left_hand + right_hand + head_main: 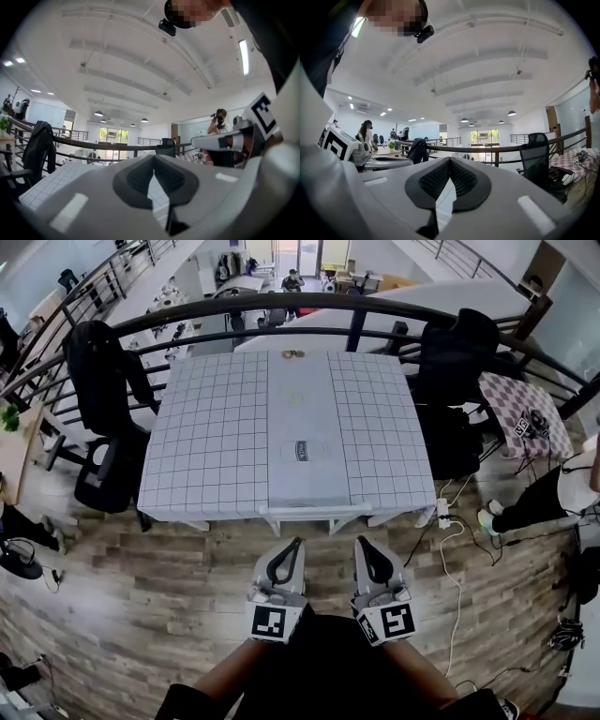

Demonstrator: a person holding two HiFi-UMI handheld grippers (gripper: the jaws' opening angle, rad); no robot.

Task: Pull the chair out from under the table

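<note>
Head view: the white chair is being observed tucked under the near edge of the tabletop, with the left gripper and right gripper near it. Left gripper view: the jaws are being held together, empty. Right gripper view: the jaws are likewise being held closed, nothing gripped.

I see my left gripper with its jaws closed together on nothing, pointing level over the gridded table toward the dark railing.

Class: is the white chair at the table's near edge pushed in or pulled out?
Pushed in. Only the back of the white chair shows, tight against the near edge of the table; its seat is hidden underneath.
</note>
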